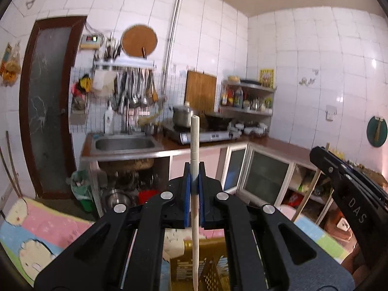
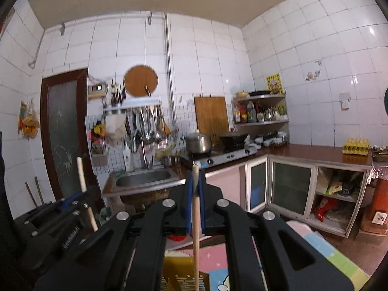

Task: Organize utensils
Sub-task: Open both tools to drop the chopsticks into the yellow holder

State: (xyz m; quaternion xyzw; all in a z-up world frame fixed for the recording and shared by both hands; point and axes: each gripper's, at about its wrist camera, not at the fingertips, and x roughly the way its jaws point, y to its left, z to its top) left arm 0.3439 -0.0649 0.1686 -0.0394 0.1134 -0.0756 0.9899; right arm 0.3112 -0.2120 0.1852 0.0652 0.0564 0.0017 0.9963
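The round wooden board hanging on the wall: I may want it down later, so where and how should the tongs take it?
Judging from both views, grip the round wooden board at its lower rim, coming straight at the wall from the front. It hangs flat against the tiles above the utensil rack, so only its thin edge offers a bite. Both tongs are full now.

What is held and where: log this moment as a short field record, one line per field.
left gripper: shut on a pale off-white wooden stick, upright
right gripper: shut on a light tan wooden stick, upright
below both: yellow slotted plastic basket on a pastel foam floor mat
ahead: steel sink, gas stove with a steel pot
wall rack: hanging metal utensils
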